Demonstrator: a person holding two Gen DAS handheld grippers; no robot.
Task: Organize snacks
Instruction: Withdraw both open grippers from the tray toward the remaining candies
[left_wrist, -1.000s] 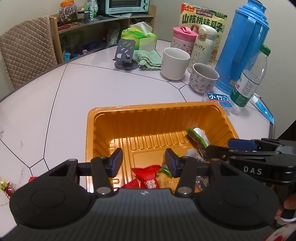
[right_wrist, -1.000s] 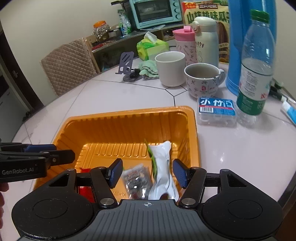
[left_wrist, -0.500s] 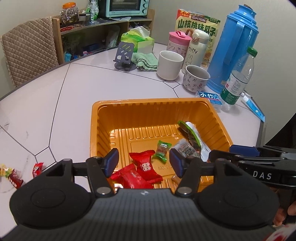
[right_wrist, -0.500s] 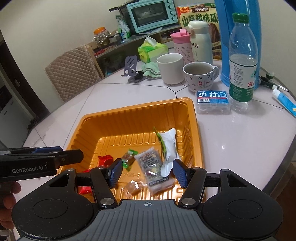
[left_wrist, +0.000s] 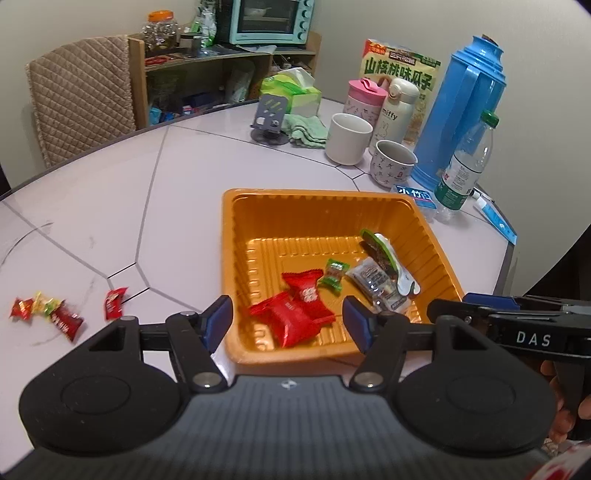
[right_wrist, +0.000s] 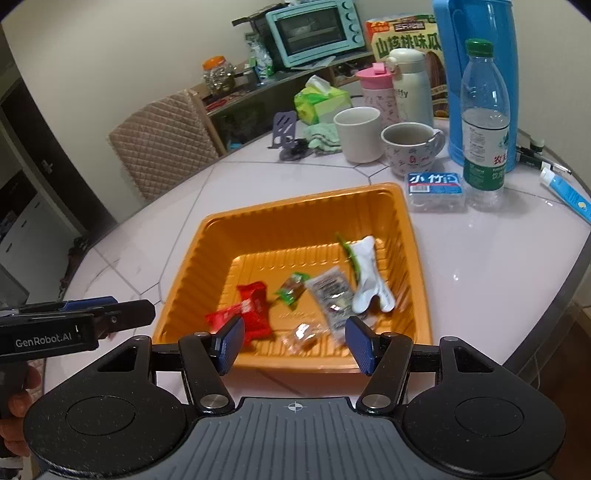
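An orange tray sits on the white table. Inside lie two red candies, a small green candy, a clear dark-printed packet, a white and green pouch and a clear wrapped sweet. My left gripper hovers over the tray's near edge, its jaws opening with nothing between them. The right gripper hangs open and empty above the near rim. Loose red and yellow candies and one red candy lie on the table left of the tray.
Behind the tray stand a white cup, a patterned mug, a water bottle, a blue thermos, a small blue-labelled box, a phone stand and a green cloth. A quilted chair stands at the far left.
Both grippers have pulled back and up from inside the tray. The left jaws have widened. The red candies now lie free on the tray floor, and loose candies on the table have come into view.
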